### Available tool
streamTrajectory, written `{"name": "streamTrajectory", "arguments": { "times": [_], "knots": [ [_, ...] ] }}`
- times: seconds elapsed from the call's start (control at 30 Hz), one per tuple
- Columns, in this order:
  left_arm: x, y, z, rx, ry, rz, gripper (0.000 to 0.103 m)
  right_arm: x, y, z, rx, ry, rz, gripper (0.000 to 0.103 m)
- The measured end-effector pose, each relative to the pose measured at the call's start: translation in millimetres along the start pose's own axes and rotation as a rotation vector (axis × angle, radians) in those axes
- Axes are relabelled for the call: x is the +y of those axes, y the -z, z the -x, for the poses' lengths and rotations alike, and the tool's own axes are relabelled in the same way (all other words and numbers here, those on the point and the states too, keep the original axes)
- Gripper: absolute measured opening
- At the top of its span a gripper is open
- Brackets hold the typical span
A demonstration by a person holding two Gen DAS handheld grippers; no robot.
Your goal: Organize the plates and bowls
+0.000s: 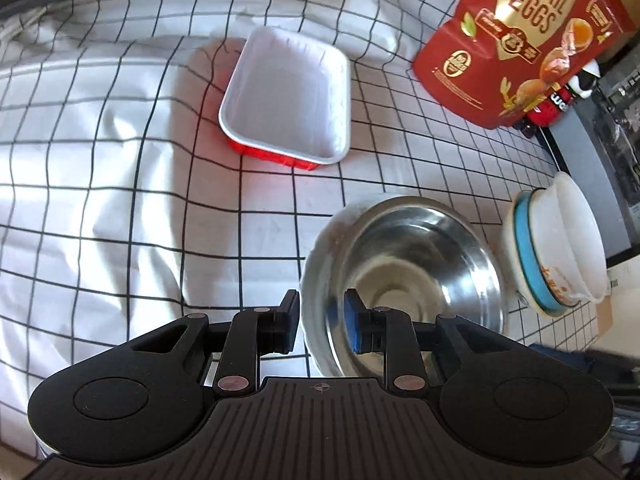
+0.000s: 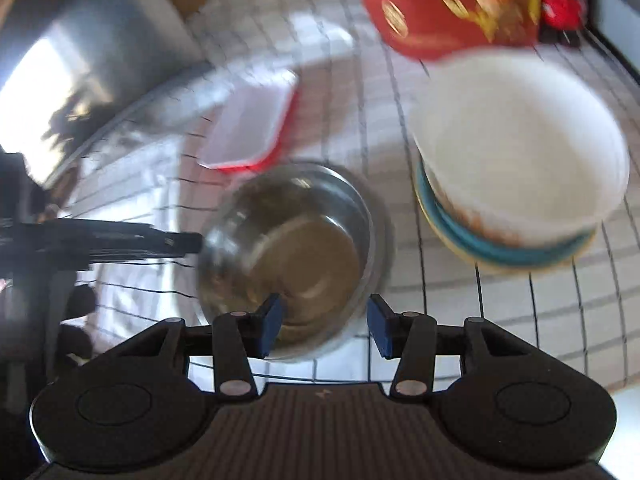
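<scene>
A steel bowl (image 1: 404, 276) sits on the checked cloth. My left gripper (image 1: 320, 322) straddles its near-left rim, one finger outside and one inside, jaws open with a gap. To its right a white bowl (image 1: 576, 240) rests on a blue-rimmed plate (image 1: 524, 240). A red tray with white inside (image 1: 288, 92) lies further back. In the blurred right wrist view the steel bowl (image 2: 292, 248) is just ahead of my right gripper (image 2: 324, 330), which is open and empty; the white bowl (image 2: 520, 152) on the blue plate (image 2: 500, 248) is at upper right, the red tray (image 2: 252, 128) behind.
A red quail-egg pouch (image 1: 516, 40) stands at the back right with a dark bottle (image 1: 556, 108) behind it. A dark appliance (image 1: 608, 140) borders the table's right edge. The left gripper's arm (image 2: 100, 240) shows at left in the right wrist view.
</scene>
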State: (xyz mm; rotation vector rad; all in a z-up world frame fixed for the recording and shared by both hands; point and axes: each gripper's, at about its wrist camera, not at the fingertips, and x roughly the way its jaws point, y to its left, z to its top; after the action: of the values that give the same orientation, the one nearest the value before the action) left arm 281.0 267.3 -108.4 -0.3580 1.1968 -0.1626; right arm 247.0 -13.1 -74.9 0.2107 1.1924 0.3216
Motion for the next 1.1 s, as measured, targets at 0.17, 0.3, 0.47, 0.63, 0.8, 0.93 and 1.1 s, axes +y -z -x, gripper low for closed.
{"name": "streamTrajectory", "arguments": {
  "times": [0.17,0.3,0.47,0.63,0.8,0.93,1.1],
  "knots": [
    [6.2,4.4,-19.5,0.049,0.042,0.025,0.03,-8.6,12.2,-34.9,0.043,0.017,-0.089,0.046],
    [11.3,3.5,-37.3,0.091,0.074,0.052,0.031,-5.8,19.2,-56.2,0.075,-0.025,-0.132,0.048],
    [15.1,-3.0,-46.6,0.088,0.089,0.082,0.031,-0.8,17.0,-68.9,0.079,-0.003,-0.139,0.048],
    [21.2,-14.7,-50.1,0.063,0.105,0.117,0.032,0.5,8.2,-74.6,0.07,-0.004,-0.141,0.048],
    [25.1,-17.3,-46.6,0.054,0.116,0.145,0.033,2.0,-0.9,-74.8,0.078,0.018,-0.107,0.048],
    [14.9,-13.1,-6.6,-0.014,0.066,0.087,0.033,10.4,-4.9,-36.0,0.056,0.04,0.004,0.048],
    [-19.2,-27.9,66.0,-0.238,0.217,0.015,0.03,19.1,-22.5,46.9,-0.059,-0.04,0.139,0.048]
  ]
}}
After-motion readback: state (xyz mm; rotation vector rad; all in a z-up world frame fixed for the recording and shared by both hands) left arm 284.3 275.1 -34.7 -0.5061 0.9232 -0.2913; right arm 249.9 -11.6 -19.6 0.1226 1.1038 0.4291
